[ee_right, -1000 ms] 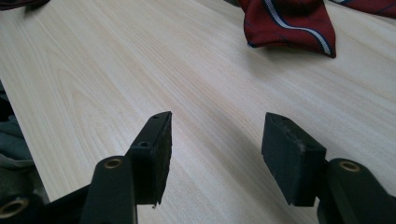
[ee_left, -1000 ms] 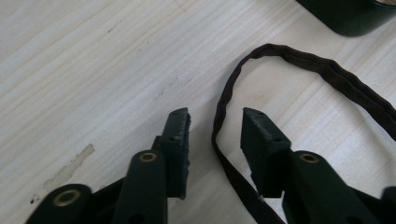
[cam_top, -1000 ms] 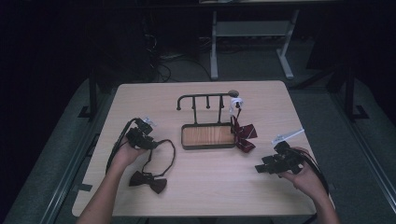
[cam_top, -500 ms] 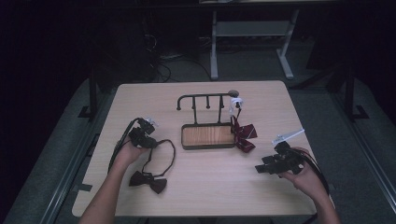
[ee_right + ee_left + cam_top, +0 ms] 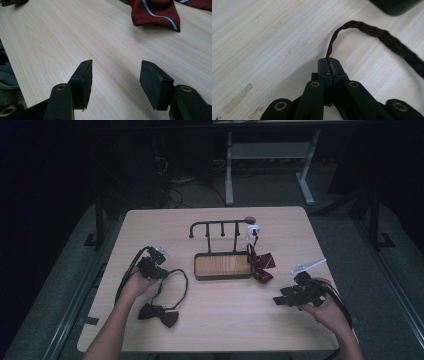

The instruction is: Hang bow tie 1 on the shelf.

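Left hand-held gripper [image 5: 328, 65] just closed, pinching dark bow tie's strap [image 5: 372, 30]

red striped tie [image 5: 155, 13] cut off at top edge, strap [image 5: 387, 37] leaving frame right

Honestly can't read a single word, brand, label or number anywhere in these shots, not on anything near either claw or farther off.
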The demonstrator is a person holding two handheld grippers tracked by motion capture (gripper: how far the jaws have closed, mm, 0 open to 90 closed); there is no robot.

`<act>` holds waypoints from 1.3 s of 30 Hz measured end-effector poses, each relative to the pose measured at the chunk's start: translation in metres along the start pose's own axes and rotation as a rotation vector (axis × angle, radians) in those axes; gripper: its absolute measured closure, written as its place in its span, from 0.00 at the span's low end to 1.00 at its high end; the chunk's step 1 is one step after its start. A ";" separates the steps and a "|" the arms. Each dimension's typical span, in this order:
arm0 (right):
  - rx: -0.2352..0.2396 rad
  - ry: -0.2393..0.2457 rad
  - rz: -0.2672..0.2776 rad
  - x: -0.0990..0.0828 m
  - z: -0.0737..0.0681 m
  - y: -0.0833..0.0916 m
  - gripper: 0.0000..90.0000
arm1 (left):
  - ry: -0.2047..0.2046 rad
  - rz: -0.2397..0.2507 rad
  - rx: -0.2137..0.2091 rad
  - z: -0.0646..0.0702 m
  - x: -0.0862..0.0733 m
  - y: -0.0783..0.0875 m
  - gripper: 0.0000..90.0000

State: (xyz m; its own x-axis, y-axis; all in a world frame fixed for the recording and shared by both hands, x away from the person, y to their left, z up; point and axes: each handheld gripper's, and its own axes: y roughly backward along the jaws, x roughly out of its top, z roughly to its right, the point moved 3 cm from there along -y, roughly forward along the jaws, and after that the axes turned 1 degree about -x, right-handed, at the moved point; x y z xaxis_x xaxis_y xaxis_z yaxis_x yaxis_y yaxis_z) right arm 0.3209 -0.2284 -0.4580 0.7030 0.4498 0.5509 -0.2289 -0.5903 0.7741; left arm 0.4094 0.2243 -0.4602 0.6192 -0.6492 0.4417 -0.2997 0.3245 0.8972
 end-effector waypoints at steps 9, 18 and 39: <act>0.006 -0.013 0.009 -0.001 0.003 0.002 0.48 | -0.043 0.005 -0.024 0.005 0.000 0.015 0.99; 0.012 -0.029 0.014 -0.002 0.005 0.002 0.48 | -0.080 0.018 -0.029 0.016 0.003 0.031 0.99; 0.029 -0.046 0.026 -0.006 0.012 0.005 0.48 | -0.134 0.032 -0.078 0.030 0.004 0.052 0.99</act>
State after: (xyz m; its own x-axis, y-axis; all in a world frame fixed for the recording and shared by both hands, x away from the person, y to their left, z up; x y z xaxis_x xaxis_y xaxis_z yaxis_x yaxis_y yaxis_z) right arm 0.3235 -0.2426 -0.4612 0.7274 0.4034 0.5551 -0.2280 -0.6209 0.7500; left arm 0.3750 0.2180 -0.4114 0.5063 -0.7217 0.4720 -0.2577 0.3957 0.8815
